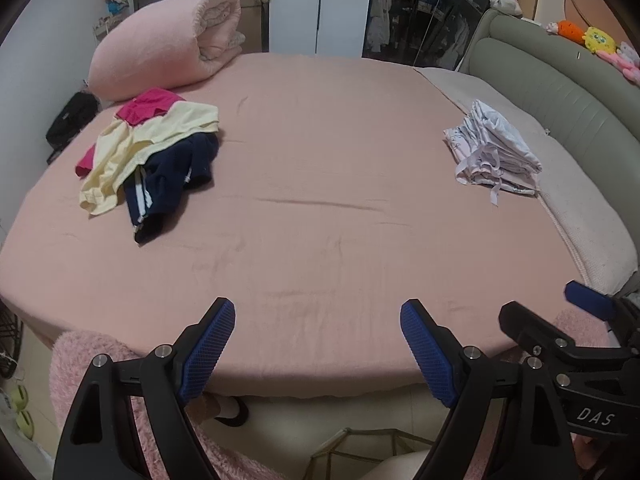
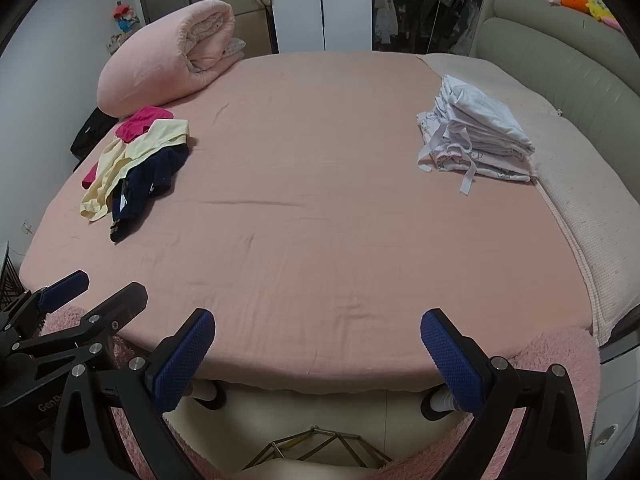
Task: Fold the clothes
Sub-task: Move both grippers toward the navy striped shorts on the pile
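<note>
A loose pile of unfolded clothes lies at the bed's far left: a pale yellow garment, a magenta one and a navy one with white stripes. A stack of folded white clothes sits at the far right. My left gripper is open and empty over the bed's near edge. My right gripper is open and empty beside it. Each gripper shows in the other's view: the right gripper and the left gripper.
The bed has a pink sheet. A rolled pink quilt lies at the back left. A grey padded headboard runs along the right. A fluffy pink rug lies below the near edge.
</note>
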### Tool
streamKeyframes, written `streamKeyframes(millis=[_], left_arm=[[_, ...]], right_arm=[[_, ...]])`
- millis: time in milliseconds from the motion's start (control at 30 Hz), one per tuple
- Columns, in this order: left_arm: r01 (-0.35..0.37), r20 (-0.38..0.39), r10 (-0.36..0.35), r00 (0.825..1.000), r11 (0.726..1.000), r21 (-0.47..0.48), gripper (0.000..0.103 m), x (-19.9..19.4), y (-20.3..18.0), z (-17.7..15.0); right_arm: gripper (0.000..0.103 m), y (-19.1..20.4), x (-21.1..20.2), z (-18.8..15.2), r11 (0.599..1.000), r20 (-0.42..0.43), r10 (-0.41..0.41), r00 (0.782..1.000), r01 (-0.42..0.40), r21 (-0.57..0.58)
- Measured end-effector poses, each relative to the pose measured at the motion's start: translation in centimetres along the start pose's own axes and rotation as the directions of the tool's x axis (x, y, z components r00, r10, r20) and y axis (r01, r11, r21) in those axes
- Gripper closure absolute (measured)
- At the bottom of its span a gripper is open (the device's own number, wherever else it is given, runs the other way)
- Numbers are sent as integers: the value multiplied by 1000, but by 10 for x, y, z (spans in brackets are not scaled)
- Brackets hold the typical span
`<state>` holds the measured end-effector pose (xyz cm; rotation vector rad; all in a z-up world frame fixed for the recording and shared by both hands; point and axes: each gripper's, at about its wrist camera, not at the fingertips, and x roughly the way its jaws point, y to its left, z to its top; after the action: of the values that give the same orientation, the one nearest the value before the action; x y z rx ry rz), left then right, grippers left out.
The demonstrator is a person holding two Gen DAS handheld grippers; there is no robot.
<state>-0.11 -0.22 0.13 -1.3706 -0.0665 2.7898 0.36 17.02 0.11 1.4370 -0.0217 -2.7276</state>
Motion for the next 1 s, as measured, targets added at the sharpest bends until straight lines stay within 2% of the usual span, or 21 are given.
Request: streamKeyframes(millis=[133, 233, 267, 367, 467, 567, 633, 700, 833, 900, 1000], left_arm=[[55, 9, -55, 998, 998, -4, 18, -2, 9, 7], [91, 23, -91, 996, 996, -7, 18, -4, 20, 13], [82, 45, -81, 996, 997, -13, 18, -7, 32, 17], [26, 88, -21, 996, 998, -58, 18, -16, 68, 28], [-4, 82, 15, 997, 991, -137, 18, -12, 123, 43], [-68, 79, 84, 993, 981, -182, 18, -4, 167, 47], [-83, 63, 99, 993, 973, -213, 18, 8, 202, 49], [-94, 36, 107, 994, 961, -259, 18, 22, 232, 50], [-153, -34, 150, 988, 948, -277, 18, 56, 275, 49], [-134, -81, 116, 990, 950, -281, 18, 81, 288, 53], [-57, -142, 15, 990, 955, -292, 18, 121, 303, 61]], right_arm=[[0, 4, -1, 3, 998, -3, 62, 998, -62, -7], [0, 5, -7, 9, 986, 24, 165, 986, -164, -8], [0, 14, -10, 18, 982, 36, 185, 982, -183, -52], [0, 27, -7, 46, 970, 46, 180, 983, -170, -176], [0, 47, 7, 69, 947, -6, 246, 969, -242, -213], [0, 79, 35, 89, 921, -51, 256, 965, -260, -291], [0, 107, 58, 99, 897, -82, 262, 962, -274, -348], [0, 128, 74, 107, 889, -107, 271, 957, -291, -354], [0, 173, 107, 128, 881, -116, 291, 950, -313, -354], [0, 199, 128, 139, 882, -111, 277, 954, -298, -364], [0, 231, 164, 151, 880, -114, 252, 961, -276, -386]])
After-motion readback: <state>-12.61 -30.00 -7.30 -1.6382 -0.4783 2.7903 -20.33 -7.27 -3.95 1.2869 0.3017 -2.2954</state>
